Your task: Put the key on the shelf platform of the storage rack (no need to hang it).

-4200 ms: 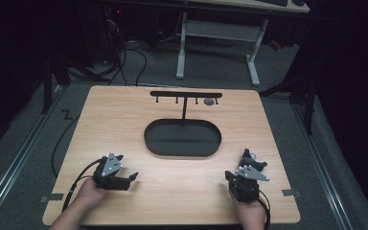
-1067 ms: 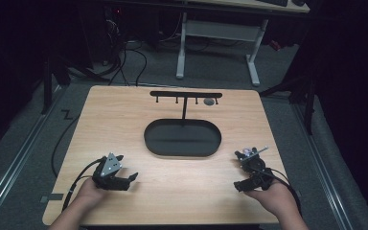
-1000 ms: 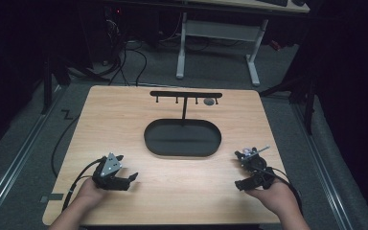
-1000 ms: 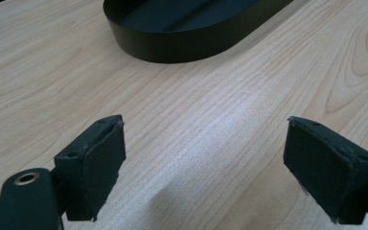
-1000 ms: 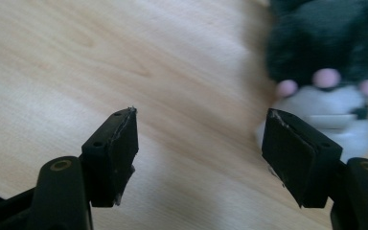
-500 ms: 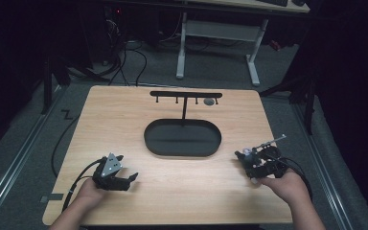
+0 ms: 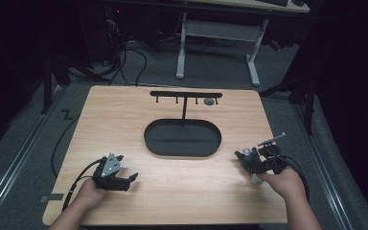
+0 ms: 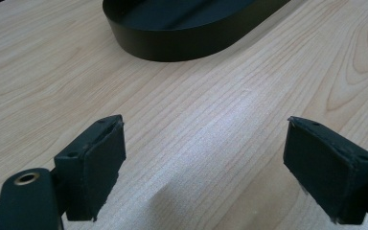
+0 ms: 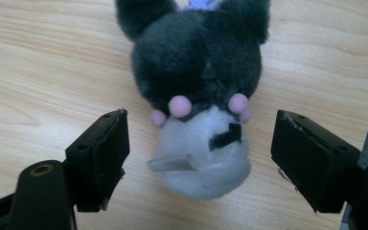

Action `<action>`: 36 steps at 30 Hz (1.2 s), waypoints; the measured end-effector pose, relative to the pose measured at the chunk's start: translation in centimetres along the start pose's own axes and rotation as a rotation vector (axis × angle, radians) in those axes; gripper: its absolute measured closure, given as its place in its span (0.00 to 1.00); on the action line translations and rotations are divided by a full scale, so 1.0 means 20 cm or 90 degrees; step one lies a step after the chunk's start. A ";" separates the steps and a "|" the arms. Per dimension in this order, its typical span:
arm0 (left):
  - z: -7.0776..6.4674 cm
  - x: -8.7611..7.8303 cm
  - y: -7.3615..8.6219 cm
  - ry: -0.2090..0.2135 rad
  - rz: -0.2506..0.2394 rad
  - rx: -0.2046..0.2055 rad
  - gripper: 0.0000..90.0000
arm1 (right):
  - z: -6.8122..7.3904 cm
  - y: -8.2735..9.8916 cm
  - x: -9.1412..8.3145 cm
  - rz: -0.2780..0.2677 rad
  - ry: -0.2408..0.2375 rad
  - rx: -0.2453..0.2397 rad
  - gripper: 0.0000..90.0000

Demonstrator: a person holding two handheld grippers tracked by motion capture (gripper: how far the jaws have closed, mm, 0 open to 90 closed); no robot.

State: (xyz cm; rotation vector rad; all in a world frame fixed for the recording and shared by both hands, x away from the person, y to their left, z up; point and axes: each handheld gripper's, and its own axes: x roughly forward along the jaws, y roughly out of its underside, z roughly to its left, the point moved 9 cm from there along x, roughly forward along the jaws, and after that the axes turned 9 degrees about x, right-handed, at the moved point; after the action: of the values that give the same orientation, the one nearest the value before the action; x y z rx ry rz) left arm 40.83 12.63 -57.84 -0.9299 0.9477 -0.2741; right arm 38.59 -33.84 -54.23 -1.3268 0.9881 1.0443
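Note:
A plush toy [image 9: 196, 72] with a black head, pink dots and a white lower part lies on the wooden table [image 7: 124, 124] near its right edge. My right gripper [image 9: 200, 124] is open, one jaw on each side of the toy's white part and clear of it; its jaws have just been closing a little. In the high view the right gripper [image 7: 251, 165] lies low at the table's right side. My left gripper [image 7: 127, 179] rests at the front left. It is open with bare wood between the jaws [image 8: 203, 124].
A black oval tray [image 7: 146, 139] sits mid-table, and its wall [image 8: 182, 48] shows ahead of the left gripper. Behind it stands a black T-shaped rack [image 7: 184, 94] with a small grey item [image 7: 209, 101] hanging from it. The right table edge [image 7: 275, 158] is close to the right hand.
The right hand has shifted to the right, toward the table's right edge, and the gripper has turned. The left hand has stayed still.

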 end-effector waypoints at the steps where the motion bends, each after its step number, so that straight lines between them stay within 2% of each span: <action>1: 0.00 0.00 0.00 0.000 0.000 0.000 0.17 | -0.01 0.00 0.02 0.006 -0.001 0.006 0.25; 3: 0.00 0.00 0.00 0.000 0.000 0.000 0.17 | -0.02 0.02 0.05 0.016 -0.005 0.014 0.26; 6: 0.00 0.00 0.00 -0.001 -0.001 0.000 0.17 | -0.02 0.03 0.07 0.012 -0.010 0.022 0.30; 10: 0.00 0.00 0.00 -0.002 0.001 0.003 0.17 | -0.01 0.05 0.11 0.019 -0.027 0.027 0.40; 25: 0.00 0.00 0.00 -0.001 0.002 0.002 0.17 | 0.00 0.05 0.12 0.015 -0.016 0.033 0.49; 31: 0.00 0.00 0.00 -0.002 0.003 0.004 0.17 | 0.01 0.04 0.11 0.014 -0.013 0.036 0.52; 36: 0.00 0.00 0.00 -0.001 0.002 0.002 0.17 | 0.04 -0.01 0.00 -0.007 -0.013 0.032 0.52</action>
State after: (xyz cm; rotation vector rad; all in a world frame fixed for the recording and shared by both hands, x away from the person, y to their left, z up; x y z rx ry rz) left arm 40.83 12.65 -57.87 -0.9249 0.9464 -0.2717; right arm 38.86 -32.99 -54.17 -1.2775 0.9854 1.0165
